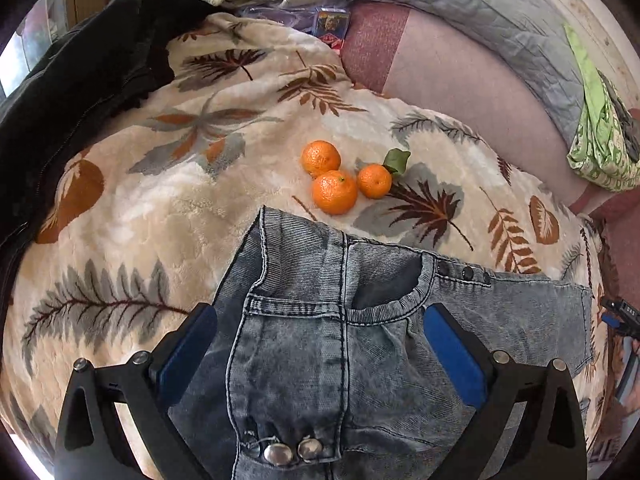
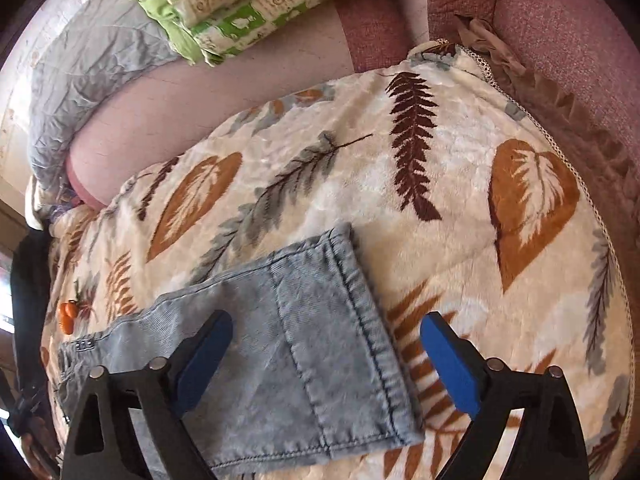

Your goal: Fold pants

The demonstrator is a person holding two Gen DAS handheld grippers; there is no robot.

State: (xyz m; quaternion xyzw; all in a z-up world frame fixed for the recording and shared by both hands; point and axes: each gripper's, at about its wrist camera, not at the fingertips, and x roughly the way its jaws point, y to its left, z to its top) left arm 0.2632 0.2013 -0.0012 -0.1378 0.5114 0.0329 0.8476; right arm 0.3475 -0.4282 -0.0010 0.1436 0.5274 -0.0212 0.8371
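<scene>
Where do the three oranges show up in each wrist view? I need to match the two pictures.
Left wrist: oranges at centre, on the leaf blanket just beyond the jeans' waistband.
Right wrist: oranges tiny at the far left edge, beyond the jeans' leg.
Shared landmark: the three dark rivets on the jeans.

text: nothing legible is showing in either view | small printed packet (image 1: 330,24) at the far edge of the leaf-patterned blanket (image 1: 248,128) is carrying a picture and red lettering, too blurred to read | pants (image 1: 340,340) rivets and buttons are showing no readable marks
</scene>
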